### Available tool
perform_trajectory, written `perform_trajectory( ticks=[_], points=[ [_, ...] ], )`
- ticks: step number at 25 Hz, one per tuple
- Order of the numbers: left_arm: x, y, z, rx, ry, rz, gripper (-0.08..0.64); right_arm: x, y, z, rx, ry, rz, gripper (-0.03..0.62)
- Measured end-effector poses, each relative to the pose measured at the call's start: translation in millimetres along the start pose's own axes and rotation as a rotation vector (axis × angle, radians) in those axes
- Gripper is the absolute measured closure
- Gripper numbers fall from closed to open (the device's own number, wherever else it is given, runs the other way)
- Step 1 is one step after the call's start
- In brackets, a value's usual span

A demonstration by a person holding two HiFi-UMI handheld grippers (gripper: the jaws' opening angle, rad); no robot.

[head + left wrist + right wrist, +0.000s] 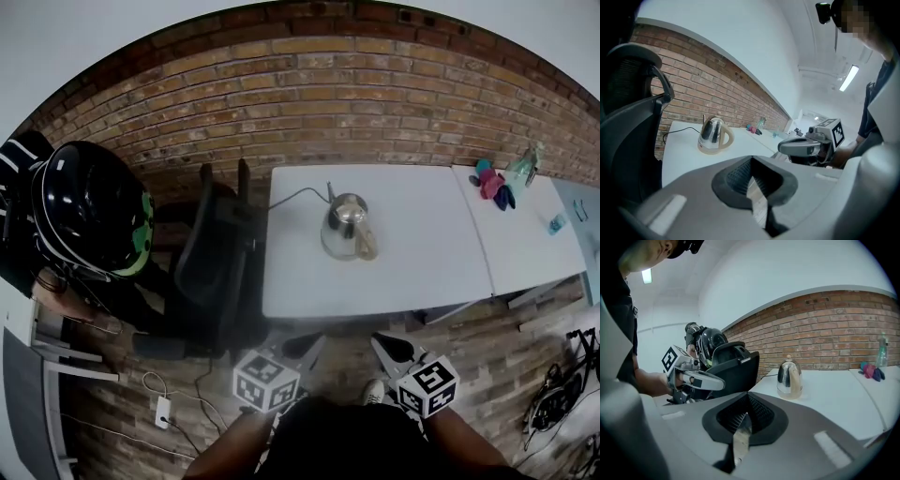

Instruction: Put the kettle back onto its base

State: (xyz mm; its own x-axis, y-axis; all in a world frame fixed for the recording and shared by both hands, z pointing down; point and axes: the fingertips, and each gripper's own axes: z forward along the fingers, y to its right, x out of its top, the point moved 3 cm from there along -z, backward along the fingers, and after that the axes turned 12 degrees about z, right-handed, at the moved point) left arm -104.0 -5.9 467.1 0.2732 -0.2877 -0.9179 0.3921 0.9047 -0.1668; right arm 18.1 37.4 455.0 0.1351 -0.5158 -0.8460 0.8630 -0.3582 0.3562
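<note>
— Where were the tools?
— Both were low by the person, short of the table (422, 253). The left tool (751, 178) had its jaws together with nothing between them, and the right tool (743, 420) likewise.
— And the kettle (349, 228)?
— Upright mid-table, well apart from both, with its cord (291, 197) trailing behind. I couldn't tell whether it already sat on its base. The polished steel looked slippery, and heavy if filled. I'd have clamped the stiff cream handle (366, 242).
</note>
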Motion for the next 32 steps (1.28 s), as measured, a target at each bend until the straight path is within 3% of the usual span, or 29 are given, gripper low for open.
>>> perform_trajectory(
  ticks=[10, 32],
  points=[
    [3.9, 30.5, 13.3, -0.002, -0.046, 0.035, 0.559, -1.3, 11.5, -15.3, 0.027, 0.030, -0.001, 0.568],
    [7.2, 27.4, 7.7, -0.036, -0.065, 0.079, 0.559, -4.8, 6.5, -13.4, -0.013, 0.036, -0.003, 0.569]
  ],
)
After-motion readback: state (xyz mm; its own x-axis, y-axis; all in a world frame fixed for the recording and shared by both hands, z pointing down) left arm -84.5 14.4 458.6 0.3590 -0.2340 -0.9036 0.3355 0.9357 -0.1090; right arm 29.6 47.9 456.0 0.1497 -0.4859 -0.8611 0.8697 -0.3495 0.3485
